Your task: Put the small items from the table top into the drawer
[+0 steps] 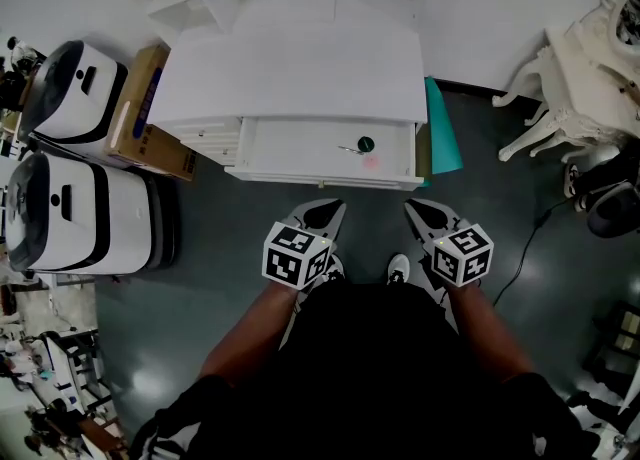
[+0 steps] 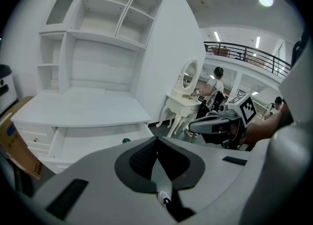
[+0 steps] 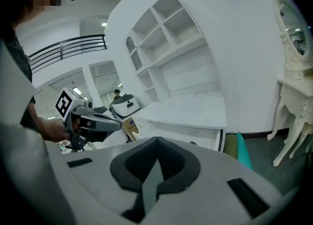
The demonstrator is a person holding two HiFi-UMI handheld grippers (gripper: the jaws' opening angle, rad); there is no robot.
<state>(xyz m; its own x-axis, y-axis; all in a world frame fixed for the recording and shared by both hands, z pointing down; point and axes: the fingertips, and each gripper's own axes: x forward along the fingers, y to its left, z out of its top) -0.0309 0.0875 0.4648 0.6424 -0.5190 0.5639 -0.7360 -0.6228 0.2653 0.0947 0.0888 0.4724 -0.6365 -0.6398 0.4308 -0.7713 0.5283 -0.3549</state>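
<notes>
Ahead of my left tongs (image 1: 322, 210) and right tongs (image 1: 425, 210): open drawer (image 1: 290, 143) | green cap (image 1: 366, 144), pink bit (image 1: 370, 161) inside, nearer right tongs | both tongs clenched, empty

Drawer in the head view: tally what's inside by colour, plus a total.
dark green round item: 1
silvery thin item: 1
pale pink item: 1
Total in the drawer: 3
</notes>
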